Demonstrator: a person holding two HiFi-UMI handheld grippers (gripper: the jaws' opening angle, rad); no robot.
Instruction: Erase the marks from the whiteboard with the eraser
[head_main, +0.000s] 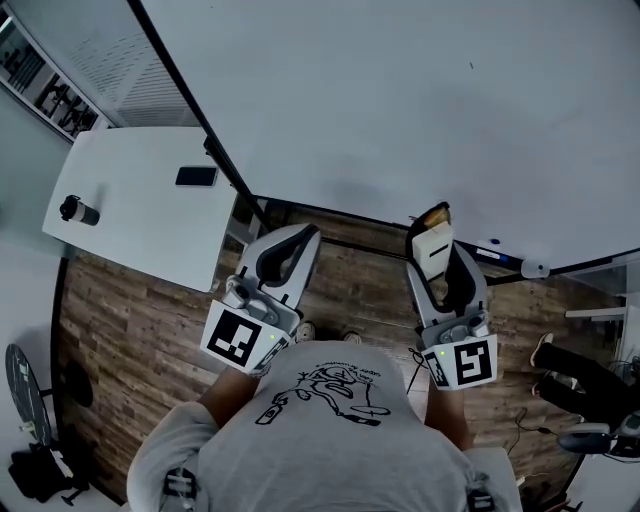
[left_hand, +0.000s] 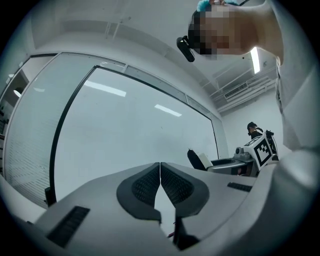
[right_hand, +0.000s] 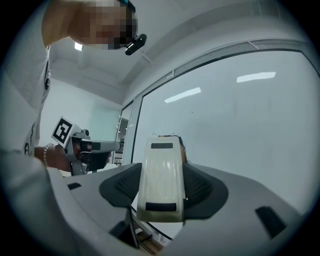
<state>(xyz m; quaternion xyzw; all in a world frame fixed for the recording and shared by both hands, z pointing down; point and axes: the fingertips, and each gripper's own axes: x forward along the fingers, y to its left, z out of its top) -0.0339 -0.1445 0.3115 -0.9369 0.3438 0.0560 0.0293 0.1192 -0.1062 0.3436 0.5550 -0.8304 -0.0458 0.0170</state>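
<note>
Facing a large whiteboard (head_main: 400, 100) that spreads from 11 to 3 o'clock in the head view. Almost clean, with only 1 small dark speck (head_main: 472, 66) toward 1 o'clock.

Toward 3 o'clock of centre, the right gripper (head_main: 437, 238), body trailing back to 4 o'clock. Clamped on a cream whiteboard eraser (head_main: 433, 248), gripped lengthwise between the 2 jaws, far end reaching past the fingertips toward the board's lower edge. Confirmed in the right gripper view: jaws pressed against both long sides of the eraser, a darker wiping face just visible behind its far end. Cannot tell whether that face touches the board.

Near centre, the left gripper (head_main: 300, 240), body trailing back to 7 o'clock. Fully closed, pads (left_hand: 145, 187) meeting along 1 thin seam in the left gripper view, with nothing held between them. Aimed up at the board, beside the right gripper but apart from it.

At 3 o'clock of the eraser, near it, a marker (head_main: 495, 252) lying along the board's lower edge. At 9 o'clock, a white table (head_main: 140, 240) carrying a black phone (head_main: 196, 177) and a dark tumbler (head_main: 78, 210), well apart from each other. Underfoot, a wooden floor (head_main: 130, 320). At 4 o'clock, near the frame edge, another person's legs (head_main: 585, 380) in dark trousers.
</note>
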